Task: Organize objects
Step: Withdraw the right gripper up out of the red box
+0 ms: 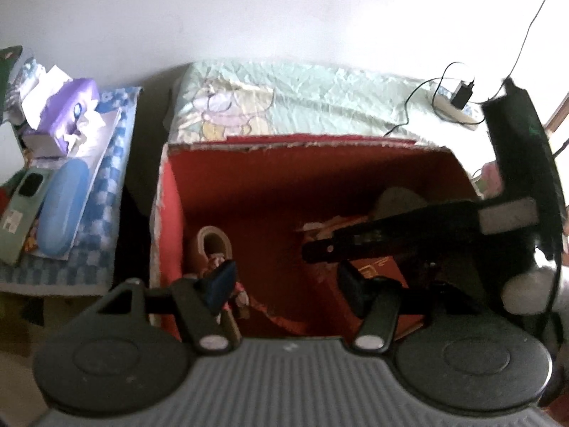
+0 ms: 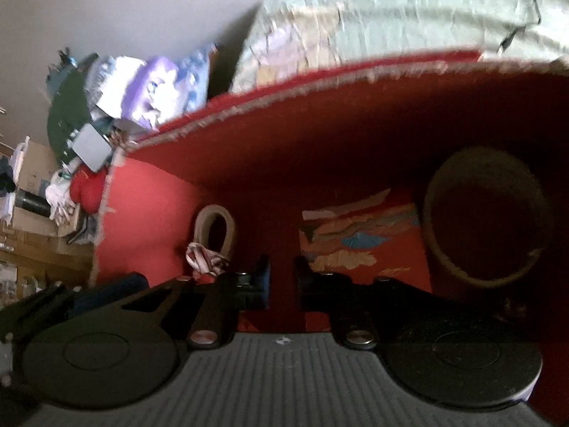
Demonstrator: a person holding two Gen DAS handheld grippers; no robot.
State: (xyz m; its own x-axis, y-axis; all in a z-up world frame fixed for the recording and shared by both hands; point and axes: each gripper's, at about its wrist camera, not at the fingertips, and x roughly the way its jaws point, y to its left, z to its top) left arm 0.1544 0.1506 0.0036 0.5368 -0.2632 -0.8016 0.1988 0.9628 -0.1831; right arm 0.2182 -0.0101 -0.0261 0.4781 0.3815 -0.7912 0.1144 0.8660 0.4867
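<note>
Right gripper [image 2: 281, 277], jaws slightly apart, apparently empty, inside torn red cardboard box [image 2: 149, 213]; withdraw vertically, avoiding tape roll [image 2: 215, 229] at 10 o'clock

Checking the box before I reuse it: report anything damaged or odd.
The red box is worn: its top rim is ragged and frayed, with pale torn cardboard showing along the edges in both views. Inside, a tape roll leans against the left wall. Nothing looks spilled.
</note>
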